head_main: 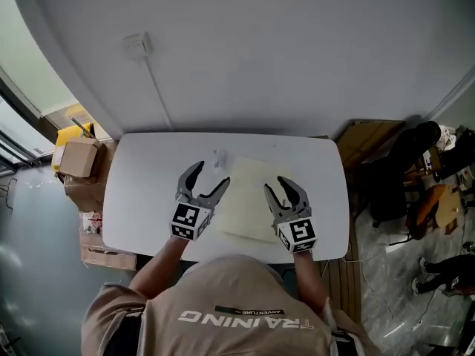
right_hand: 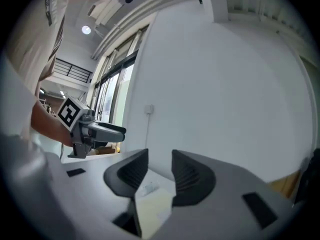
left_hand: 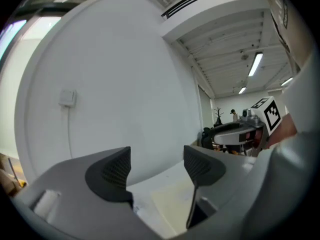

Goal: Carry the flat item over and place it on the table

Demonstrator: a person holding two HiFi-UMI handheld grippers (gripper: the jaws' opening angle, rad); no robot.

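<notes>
Beige shirt (head_main: 237,302) up close — left gripper (head_main: 211,174) and right gripper (head_main: 276,184) both gape empty, flanking the flat sheet (head_main: 249,199) on the table (head_main: 148,169)

A pale sheet (head_main: 249,199) is lying flat on the white desk (head_main: 133,199). The left gripper (head_main: 212,174) is reaching to its left edge with fingers spread wide. The right gripper (head_main: 276,184) is reaching over its right edge, fingers less apart. Cardboard boxes (head_main: 78,158) are standing beside the desk's left end.

White table (head_main: 141,191) — pale sheet (head_main: 249,199), perhaps wrapper (head_main: 218,159)
</notes>
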